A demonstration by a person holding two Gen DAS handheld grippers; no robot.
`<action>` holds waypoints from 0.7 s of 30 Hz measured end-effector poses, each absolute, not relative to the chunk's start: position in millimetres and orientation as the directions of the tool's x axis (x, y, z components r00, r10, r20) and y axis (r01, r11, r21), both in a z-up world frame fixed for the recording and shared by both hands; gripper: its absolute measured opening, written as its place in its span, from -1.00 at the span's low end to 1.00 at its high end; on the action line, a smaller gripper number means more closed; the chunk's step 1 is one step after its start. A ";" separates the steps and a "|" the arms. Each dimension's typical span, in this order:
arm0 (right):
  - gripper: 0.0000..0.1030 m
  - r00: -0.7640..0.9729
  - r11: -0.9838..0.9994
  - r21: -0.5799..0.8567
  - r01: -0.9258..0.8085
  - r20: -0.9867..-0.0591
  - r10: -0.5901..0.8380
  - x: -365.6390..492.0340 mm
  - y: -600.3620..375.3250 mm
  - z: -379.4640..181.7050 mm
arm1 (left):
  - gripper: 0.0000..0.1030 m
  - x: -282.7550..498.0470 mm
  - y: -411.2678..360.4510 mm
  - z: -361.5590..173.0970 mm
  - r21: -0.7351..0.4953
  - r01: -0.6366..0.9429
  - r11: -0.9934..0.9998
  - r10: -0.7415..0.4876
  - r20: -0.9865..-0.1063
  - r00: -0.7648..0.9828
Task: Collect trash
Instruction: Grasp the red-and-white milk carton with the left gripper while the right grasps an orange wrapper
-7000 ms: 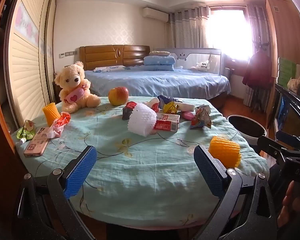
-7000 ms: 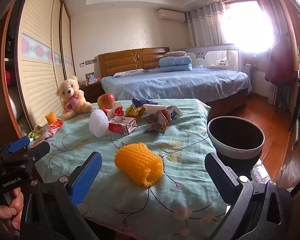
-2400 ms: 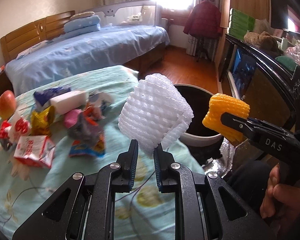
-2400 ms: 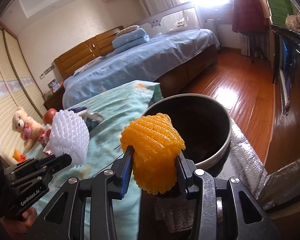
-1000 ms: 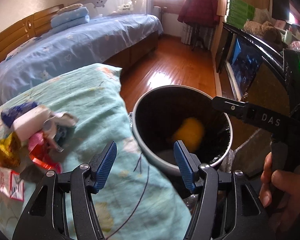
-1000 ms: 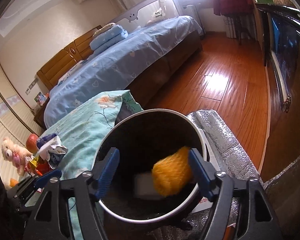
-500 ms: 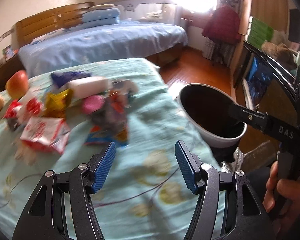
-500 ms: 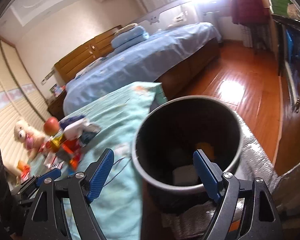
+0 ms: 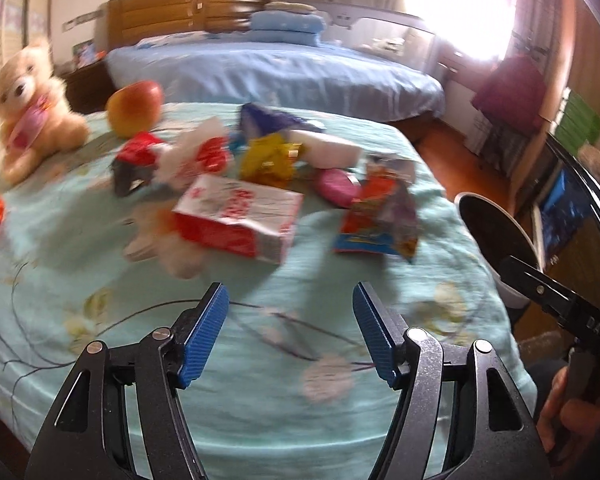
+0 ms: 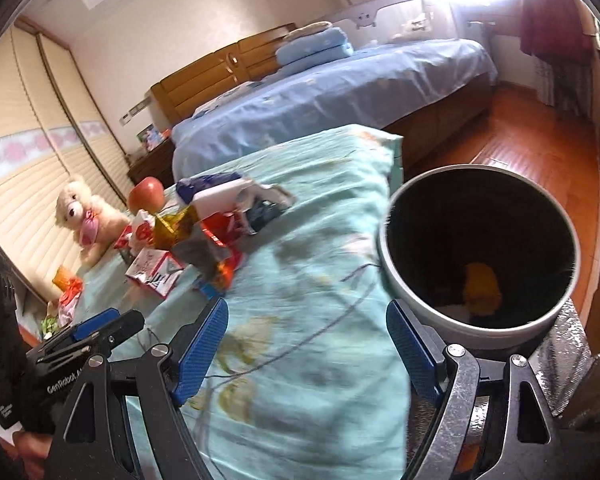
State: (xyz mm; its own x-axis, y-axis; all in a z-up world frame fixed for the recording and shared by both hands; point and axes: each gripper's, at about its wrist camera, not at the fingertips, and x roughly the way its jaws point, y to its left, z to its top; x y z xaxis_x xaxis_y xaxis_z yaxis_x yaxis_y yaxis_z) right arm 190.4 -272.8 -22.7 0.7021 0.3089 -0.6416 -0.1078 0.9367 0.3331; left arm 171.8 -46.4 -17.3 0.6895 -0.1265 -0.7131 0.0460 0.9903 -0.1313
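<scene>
A heap of trash lies mid-table: a red-and-white carton (image 9: 240,220), a crumpled colourful wrapper (image 9: 380,220), a yellow wrapper (image 9: 268,160) and a pink packet (image 9: 334,186). My left gripper (image 9: 290,300) hovers over the teal cloth just short of the carton, its jaws opening with nothing between them. My right gripper (image 10: 306,312) stands open and empty over the table's corner, beside the bin (image 10: 404,280). An orange foam net (image 10: 482,288) lies at the bottom of the bin.
An apple (image 9: 134,108) and a teddy bear (image 9: 32,108) sit at the table's far left. More wrappers (image 10: 70,292) lie by the left edge. A blue bed (image 9: 300,68) is behind the table and wooden floor (image 10: 540,140) lies past the bin.
Both views have swung from the bin's mouth back over the table toward the trash heap. The left jaws stand a little wider. The orange net now rests in the bin.
</scene>
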 end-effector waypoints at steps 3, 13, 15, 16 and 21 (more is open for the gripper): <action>0.60 0.695 0.935 0.332 -0.125 -0.643 0.321 195.4 -263.1 -22.7 | 0.29 175.9 -31.6 -19.9 -0.149 0.014 0.989 -0.117 -0.718 0.686; 0.49 0.661 0.924 0.348 -0.160 -0.657 0.362 218.0 -243.7 -26.3 | 0.41 201.4 -20.6 -24.0 -0.167 -0.020 0.986 -0.110 -0.727 0.678; 0.49 0.659 0.923 0.350 -0.159 -0.659 0.363 221.5 -242.3 -27.2 | 0.41 209.4 -23.3 -27.2 -0.170 -0.019 0.985 -0.114 -0.735 0.668; 0.49 0.659 0.923 0.350 -0.159 -0.659 0.363 222.3 -241.8 -27.2 | 0.41 212.5 -25.5 -28.7 -0.169 -0.018 0.985 -0.114 -0.738 0.665; 0.49 0.655 0.923 0.351 -0.156 -0.663 0.363 227.2 -239.7 -28.9 | 0.41 219.8 -25.5 -37.1 -0.115 -0.063 0.991 -0.046 -0.757 0.652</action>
